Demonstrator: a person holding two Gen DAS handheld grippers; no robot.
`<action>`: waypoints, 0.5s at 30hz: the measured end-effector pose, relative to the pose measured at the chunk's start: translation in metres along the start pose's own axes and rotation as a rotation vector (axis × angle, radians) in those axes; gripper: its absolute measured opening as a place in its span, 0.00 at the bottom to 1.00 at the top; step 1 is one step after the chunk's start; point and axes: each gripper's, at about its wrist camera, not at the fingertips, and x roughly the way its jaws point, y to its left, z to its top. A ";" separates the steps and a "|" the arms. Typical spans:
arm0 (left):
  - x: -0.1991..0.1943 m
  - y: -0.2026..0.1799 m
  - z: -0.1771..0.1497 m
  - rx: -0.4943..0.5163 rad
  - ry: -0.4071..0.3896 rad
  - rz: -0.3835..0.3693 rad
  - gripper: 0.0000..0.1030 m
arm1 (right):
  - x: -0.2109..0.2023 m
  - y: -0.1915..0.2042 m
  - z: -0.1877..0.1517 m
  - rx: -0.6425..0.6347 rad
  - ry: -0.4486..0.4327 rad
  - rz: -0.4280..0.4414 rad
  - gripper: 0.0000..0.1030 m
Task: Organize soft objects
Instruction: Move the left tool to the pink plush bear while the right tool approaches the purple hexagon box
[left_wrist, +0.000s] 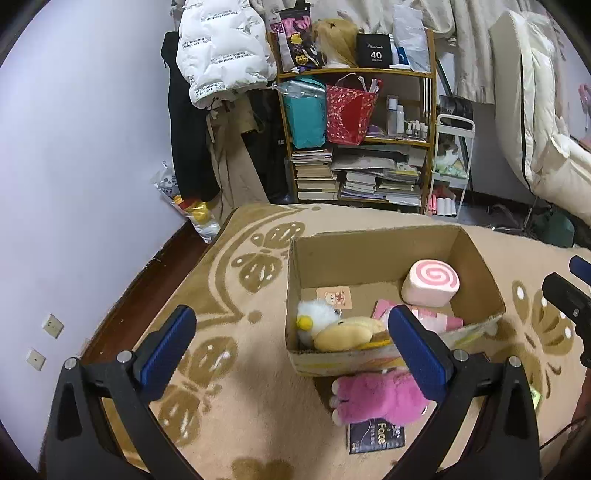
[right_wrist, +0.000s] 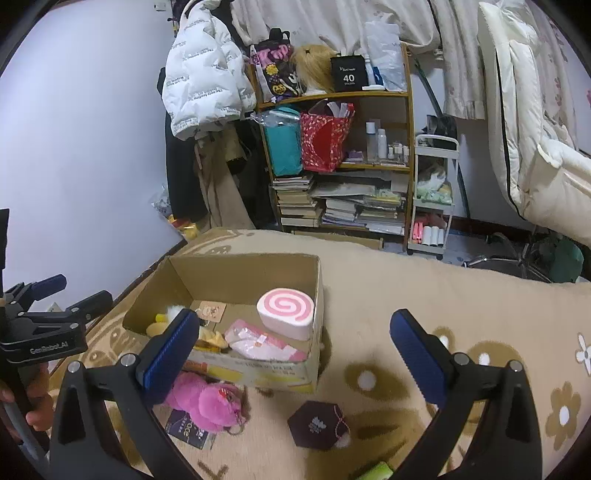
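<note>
- I am holding the left gripper (left_wrist: 291, 347) and the right gripper (right_wrist: 295, 350) released, both empty.
- The box (left_wrist: 476, 254) is already holding several soft toys.
- The pink plush (left_wrist: 373, 398) is lying outside, touching the box front, waiting.

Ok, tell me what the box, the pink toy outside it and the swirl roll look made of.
Box: corrugated cardboard, matte brown, raw cut edges.
Pink toy: plush, fuzzy pile.
Swirl roll: probably squishy foam, smooth and matte; could be fabric.

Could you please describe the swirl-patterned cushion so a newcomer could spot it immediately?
Find the open brown cardboard box on the beige flowered carpet. In its far right corner sits a thick white roll-shaped cushion. Only it has a pink spiral on top.
</note>
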 end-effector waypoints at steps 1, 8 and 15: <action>-0.001 -0.001 -0.001 0.008 0.001 0.005 1.00 | 0.000 -0.001 -0.002 0.003 0.005 0.001 1.00; -0.002 -0.012 -0.017 0.044 0.024 -0.025 1.00 | 0.009 -0.001 -0.027 -0.017 0.064 -0.007 1.00; 0.010 -0.029 -0.034 0.096 0.049 -0.045 1.00 | 0.028 -0.006 -0.044 0.020 0.151 0.021 1.00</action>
